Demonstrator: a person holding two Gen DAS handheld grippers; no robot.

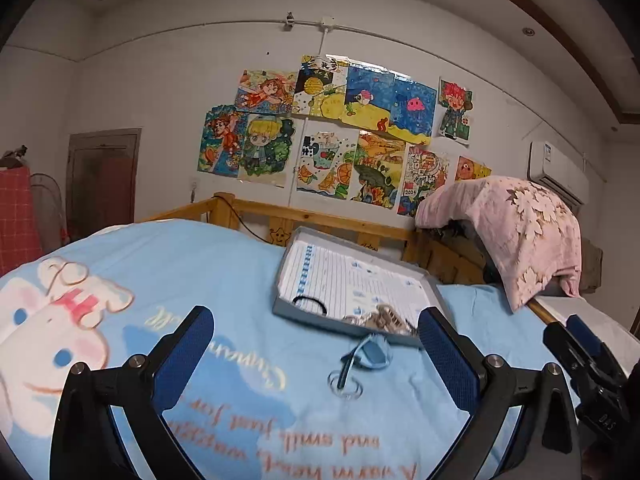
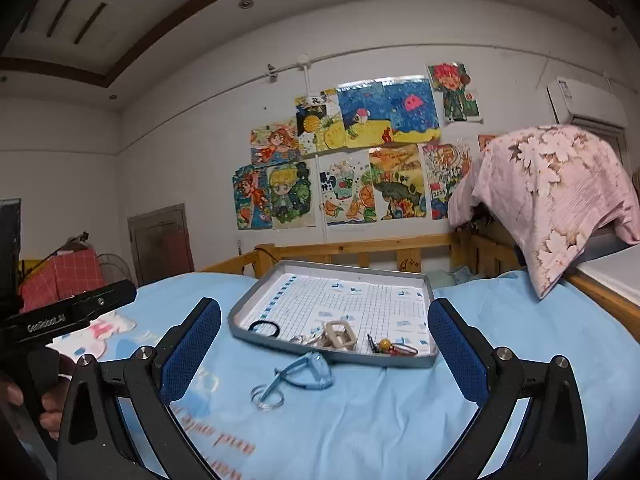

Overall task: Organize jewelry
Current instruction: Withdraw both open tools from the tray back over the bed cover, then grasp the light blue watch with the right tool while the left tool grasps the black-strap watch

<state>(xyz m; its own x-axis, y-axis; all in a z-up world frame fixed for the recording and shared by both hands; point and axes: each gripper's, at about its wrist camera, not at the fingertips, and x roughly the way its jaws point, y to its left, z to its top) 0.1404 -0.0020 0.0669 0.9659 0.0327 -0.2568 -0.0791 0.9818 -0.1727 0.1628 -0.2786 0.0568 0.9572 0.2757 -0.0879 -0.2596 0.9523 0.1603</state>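
Across the lower half of both frames: blue blanket [image 2: 360, 420] spread on a bed, printed with a white cartoon figure and orange lettering.
Tray: one grey tray [image 2: 434, 360], lined with gridded paper, centre of the right-wrist frame, lying on the blanket.
Tray contents, counted in the right-wrist view: one black hair tie [image 2: 264, 328] at lower left; one beige clip [image 2: 340, 335] at middle front, silvery pieces just beside it, too small to make out; one small cluster with a yellow bead [image 2: 385, 345] at lower right.
Blue ornament: one pale blue piece [image 2: 310, 374] with a clear ring [image 2: 267, 397], on the blanket just in front of the tray's near edge; not in the tray.
Left claw [image 1: 316, 356]: fingers spread wide, holding nothing; blue ornament and tray corner seen between them.
Right claw [image 2: 324, 344]: fingers spread wide, holding nothing; tray front framed between them.
Obstructions: none between either claw and the ornament.
Surroundings: wooden bed rail [image 2: 360, 246] behind the tray; one pink floral pillow [image 2: 560, 200] at right; about a dozen coloured drawings [image 2: 360, 152] on the wall; one air conditioner [image 2: 584, 100] at upper right.
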